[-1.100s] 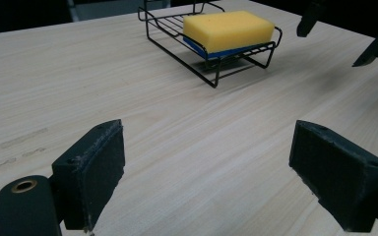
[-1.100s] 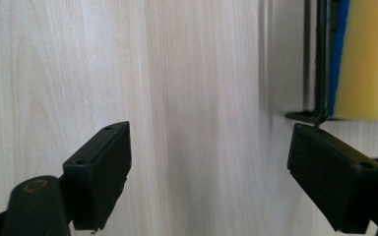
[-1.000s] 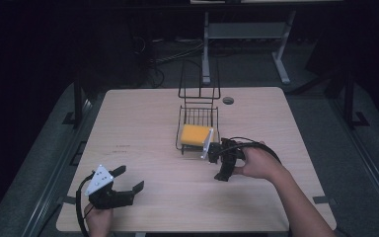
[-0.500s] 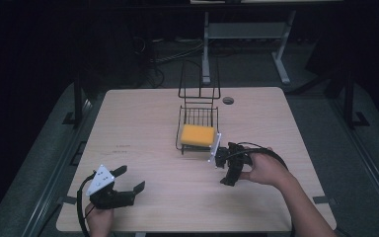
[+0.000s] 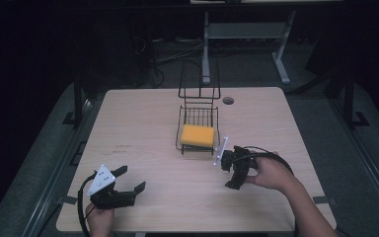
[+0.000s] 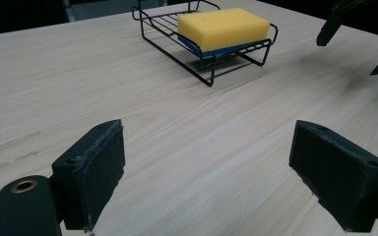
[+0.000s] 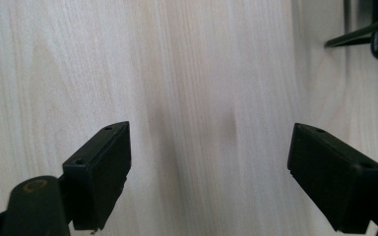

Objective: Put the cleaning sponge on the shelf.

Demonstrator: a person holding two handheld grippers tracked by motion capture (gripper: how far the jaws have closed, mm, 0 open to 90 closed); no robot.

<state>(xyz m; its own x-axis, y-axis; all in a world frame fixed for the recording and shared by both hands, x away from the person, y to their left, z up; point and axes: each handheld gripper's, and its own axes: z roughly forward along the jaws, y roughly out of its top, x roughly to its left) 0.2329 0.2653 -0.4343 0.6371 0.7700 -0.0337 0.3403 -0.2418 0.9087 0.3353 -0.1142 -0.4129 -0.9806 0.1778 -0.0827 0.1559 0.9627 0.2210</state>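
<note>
Right gripper [image 5: 233, 174] sits lower right of centre in high view, just below-right of the wire rack [image 5: 198, 129]; jaws spread wide, nothing btwn them, pointing down at bare table [image 5: 143, 118]; in right gripper view both black pads stand far apart w/ only wood grain in the gap, rack's wire foot [image 7: 369, 37] at upper right corner of that frame; whether the pads touch the wood can't tell.

Left gripper [image 5: 128, 181] at lower left of high view, near the table's front edge, well apart from rack; jaws wide too, empty; grey three-cornered plate on top; left gripper view: pads at lower left & lower right of frame, hovering over wood, not touching anything visible.

Yellow sponge [image 5: 198, 135] lies flat in the rack's tray, centre of high view; in left gripper view it shows top centre, blue underside [image 6: 211, 48] on the wires; sponge apart from both grippers; right gripper's jaw tips show at upper right of left gripper view, just beside the rack, not touching it.
</note>
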